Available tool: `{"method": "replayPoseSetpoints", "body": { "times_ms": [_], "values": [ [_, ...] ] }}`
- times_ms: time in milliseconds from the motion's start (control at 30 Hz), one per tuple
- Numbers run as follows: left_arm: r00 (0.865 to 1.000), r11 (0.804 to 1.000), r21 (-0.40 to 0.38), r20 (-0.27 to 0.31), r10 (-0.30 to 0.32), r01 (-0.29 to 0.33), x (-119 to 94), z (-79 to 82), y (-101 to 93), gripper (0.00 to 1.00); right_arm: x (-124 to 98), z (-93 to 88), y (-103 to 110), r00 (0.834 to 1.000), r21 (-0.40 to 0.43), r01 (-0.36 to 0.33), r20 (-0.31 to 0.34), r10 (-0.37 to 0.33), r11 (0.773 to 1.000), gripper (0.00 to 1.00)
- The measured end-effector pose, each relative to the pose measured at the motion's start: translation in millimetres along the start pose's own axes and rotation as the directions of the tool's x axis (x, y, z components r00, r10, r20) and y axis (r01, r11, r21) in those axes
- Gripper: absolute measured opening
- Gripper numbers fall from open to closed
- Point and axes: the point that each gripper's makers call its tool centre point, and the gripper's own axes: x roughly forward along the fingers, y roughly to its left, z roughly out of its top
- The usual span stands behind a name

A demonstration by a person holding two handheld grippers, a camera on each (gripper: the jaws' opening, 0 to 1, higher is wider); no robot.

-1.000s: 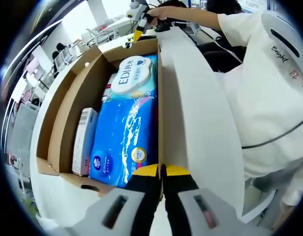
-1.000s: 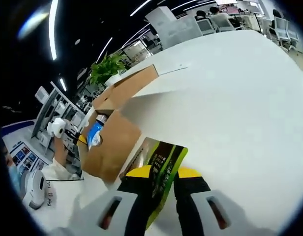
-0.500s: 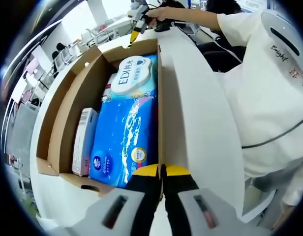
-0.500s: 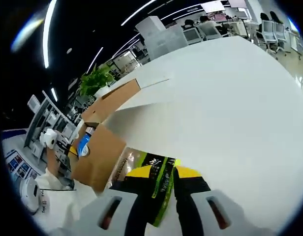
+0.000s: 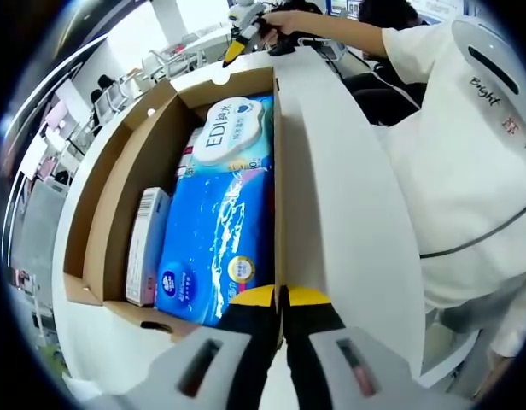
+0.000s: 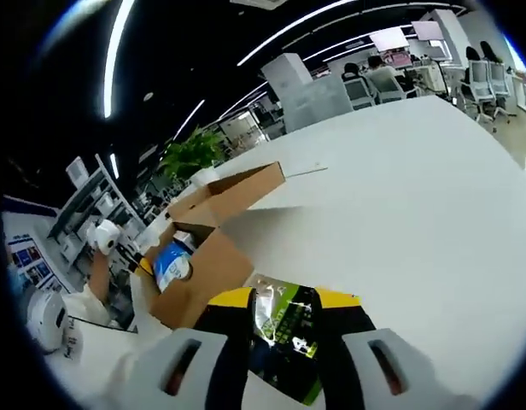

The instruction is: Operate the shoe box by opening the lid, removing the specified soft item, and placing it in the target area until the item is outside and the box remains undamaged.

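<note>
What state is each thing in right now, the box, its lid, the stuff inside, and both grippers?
shoe box: open, upright on the table.
lid: swung open, pinched at its edge.
left gripper: shut on the lid.
blue pack: lying flat inside the box.
EDI pack: inside, at the box's far end.
green packet: out of the box, held.
right gripper: shut on the green packet.

"EDI" in blue on the white tissue pack [image 5: 233, 132] in the shoe box [image 5: 131, 184], "Bright" in dark script on the person's white shirt [image 5: 481, 154], other print too small to read
</note>
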Motion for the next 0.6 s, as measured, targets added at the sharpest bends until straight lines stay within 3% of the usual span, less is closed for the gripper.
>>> {"method": "replayPoseSetpoints", "body": {
  "times_ms": [100, 200, 333, 533, 600],
  "values": [
    [1.000, 1.000, 0.002, -0.001, -0.001, 0.001, 0.0, -0.1, 0.0, 0.02, 2.3, 4.4, 1.3, 0.996, -0.136, 0.080, 0.037, -0.076, 0.987, 0.35],
    [1.000, 1.000, 0.000, -0.001, 0.000, 0.000, 0.0, -0.1, -0.1, 0.02, 4.9, 12.5, 3.2, 0.984, -0.212, 0.163, 0.101, -0.144, 0.963, 0.48],
    [1.000, 1.000, 0.003, 0.002, 0.004, -0.004, -0.2, 0.0, -0.2, 0.02, 1.4, 20.3, -1.0, 0.966, -0.249, 0.238, 0.163, -0.202, 0.939, 0.51],
    [1.000, 1.000, 0.001, 0.004, 0.003, -0.003, -0.3, 0.2, -0.3, 0.02, -2.8, 16.9, 3.6, 0.961, -0.240, 0.249, 0.183, -0.208, 0.938, 0.60],
    [1.000, 1.000, 0.002, 0.003, 0.003, -0.003, -0.3, 0.2, -0.3, 0.02, -4.3, 16.1, 6.6, 0.954, -0.253, 0.268, 0.206, -0.219, 0.930, 0.57]
  ]
}}
